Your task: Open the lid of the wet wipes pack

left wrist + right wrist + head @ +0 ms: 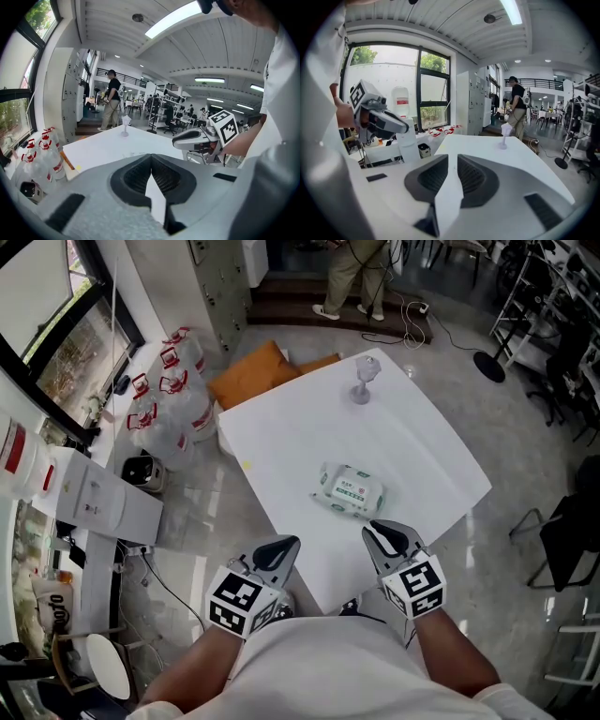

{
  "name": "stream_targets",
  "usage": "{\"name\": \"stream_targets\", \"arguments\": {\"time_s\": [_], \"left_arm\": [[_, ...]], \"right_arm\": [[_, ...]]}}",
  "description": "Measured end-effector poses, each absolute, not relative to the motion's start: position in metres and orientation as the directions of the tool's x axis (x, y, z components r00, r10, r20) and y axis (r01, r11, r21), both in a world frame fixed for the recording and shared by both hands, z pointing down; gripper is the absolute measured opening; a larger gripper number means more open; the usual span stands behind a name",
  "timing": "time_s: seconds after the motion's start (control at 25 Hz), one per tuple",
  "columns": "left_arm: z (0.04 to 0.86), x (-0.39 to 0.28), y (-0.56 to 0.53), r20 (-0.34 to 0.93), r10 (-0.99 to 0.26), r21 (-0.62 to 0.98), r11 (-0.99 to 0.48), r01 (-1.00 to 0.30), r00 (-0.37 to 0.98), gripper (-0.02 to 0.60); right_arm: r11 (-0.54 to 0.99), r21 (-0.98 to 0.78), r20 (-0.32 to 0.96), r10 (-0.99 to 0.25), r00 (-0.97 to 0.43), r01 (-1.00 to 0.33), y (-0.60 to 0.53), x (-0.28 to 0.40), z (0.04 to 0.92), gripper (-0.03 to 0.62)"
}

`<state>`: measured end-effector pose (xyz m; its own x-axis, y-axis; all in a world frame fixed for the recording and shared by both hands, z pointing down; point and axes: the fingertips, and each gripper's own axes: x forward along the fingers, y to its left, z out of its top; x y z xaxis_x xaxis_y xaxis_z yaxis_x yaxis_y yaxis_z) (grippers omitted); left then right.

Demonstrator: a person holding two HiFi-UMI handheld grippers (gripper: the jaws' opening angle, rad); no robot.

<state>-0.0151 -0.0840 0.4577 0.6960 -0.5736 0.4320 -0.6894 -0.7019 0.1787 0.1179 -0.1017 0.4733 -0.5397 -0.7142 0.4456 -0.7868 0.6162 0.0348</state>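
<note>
Only R claw gapes, L claw closed; wipes pack untouched

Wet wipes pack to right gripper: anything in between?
Nothing. In the head view, only a bare strip of white table separates the right gripper from the wet wipes pack.

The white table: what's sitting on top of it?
A wet wipes pack lies near the middle of the white table, and a small clear stemmed glass stands at the far corner. Whatever is beneath the pack is covered.
</note>
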Motion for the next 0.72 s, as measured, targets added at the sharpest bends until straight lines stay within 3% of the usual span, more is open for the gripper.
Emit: {"name": "stream_targets", "arguments": {"time_s": [0.72], "left_arm": [[0.483,-0.044,-0.076,0.476,-0.629,0.217,-0.594,-0.775,0.615,0.008]], "right_arm": [[0.756,0.275,0.705,-0.579,-0.410,-0.593,-0.180,0.115,0.592,0.066]]}}
